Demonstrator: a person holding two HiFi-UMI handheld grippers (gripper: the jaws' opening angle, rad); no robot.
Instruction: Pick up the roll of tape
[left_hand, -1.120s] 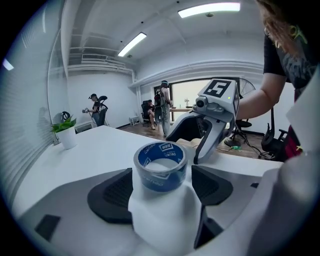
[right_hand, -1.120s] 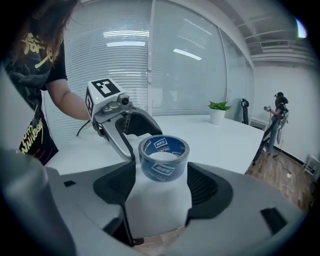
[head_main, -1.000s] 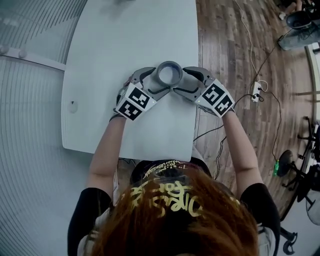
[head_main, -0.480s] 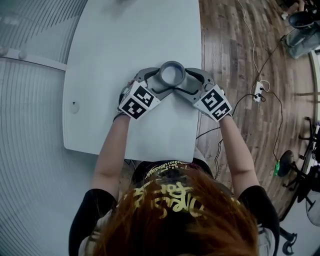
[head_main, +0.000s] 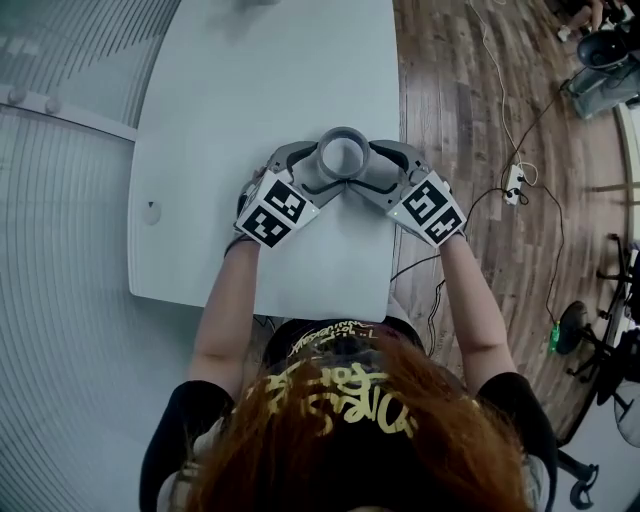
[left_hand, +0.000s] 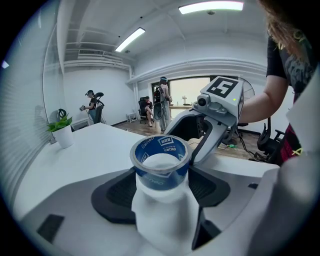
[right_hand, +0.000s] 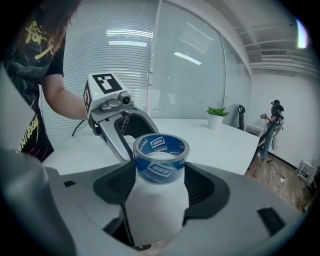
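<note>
The roll of tape (head_main: 343, 155), clear with a blue printed core, stands on its flat side on the white table (head_main: 250, 90). Both grippers hold it from opposite sides. My left gripper (head_main: 324, 166) comes in from the left, and its jaws have just been closing a little with the roll (left_hand: 160, 159) between them. Its black pads (left_hand: 117, 192) now lie against the roll's sides. My right gripper (head_main: 363, 166) comes in from the right, and its pads (right_hand: 205, 190) also sit tight against the roll (right_hand: 161, 156). I cannot tell whether the roll rests on the table.
The table's right edge (head_main: 393, 200) runs just beside the right gripper, with wood floor, a power strip (head_main: 514, 182) and cables beyond it. A potted plant (left_hand: 62, 132) stands at the table's far end. Several people stand far off by the window.
The left gripper's jaws have drawn in slightly around the roll. Both hands and the roll stay in almost the same place.
</note>
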